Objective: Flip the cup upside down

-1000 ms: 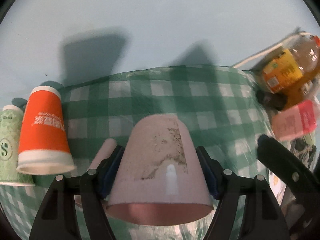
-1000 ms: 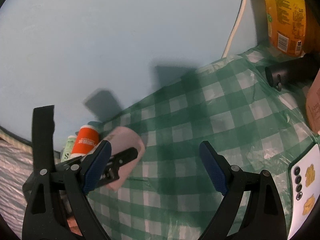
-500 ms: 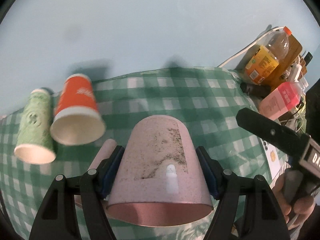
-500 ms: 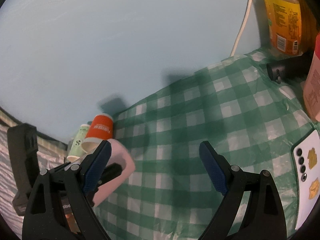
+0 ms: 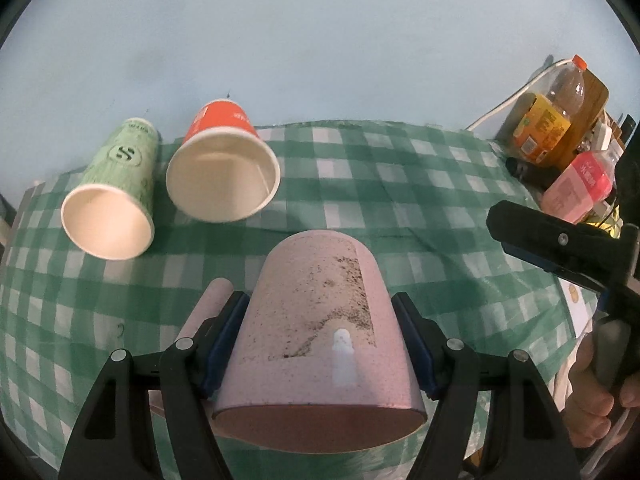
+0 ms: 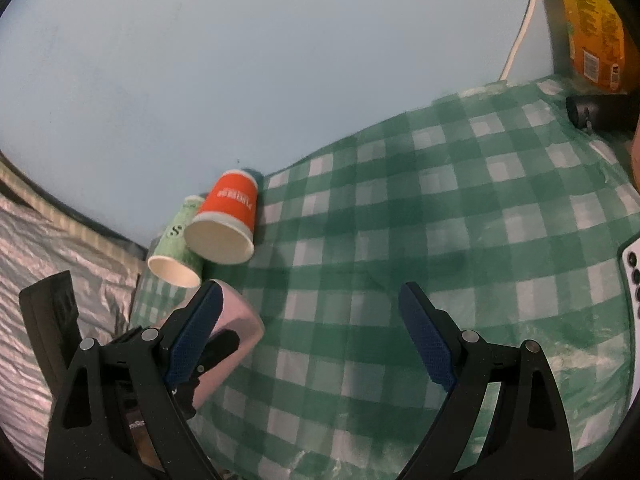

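My left gripper (image 5: 320, 344) is shut on a pink speckled mug (image 5: 320, 332). The mug's rim points toward the camera, its base away, and its handle (image 5: 208, 312) sticks out to the left. It hangs above the green checked tablecloth (image 5: 360, 184). In the right wrist view the mug (image 6: 236, 332) shows at the lower left, held by the left gripper. My right gripper (image 6: 312, 336) is open and empty above the cloth. It also shows at the right of the left wrist view (image 5: 560, 248).
An orange paper cup (image 5: 224, 164) and a green paper cup (image 5: 112, 200) sit at the back left by the blue wall. Bottles (image 5: 552, 120) and a pink container (image 5: 580, 180) crowd the right side. A white phone (image 6: 634, 272) lies at the right edge.
My left gripper has lifted and tilted down with the mug, so the paper cups now show their open mouths. My right gripper has pulled back and stays open.
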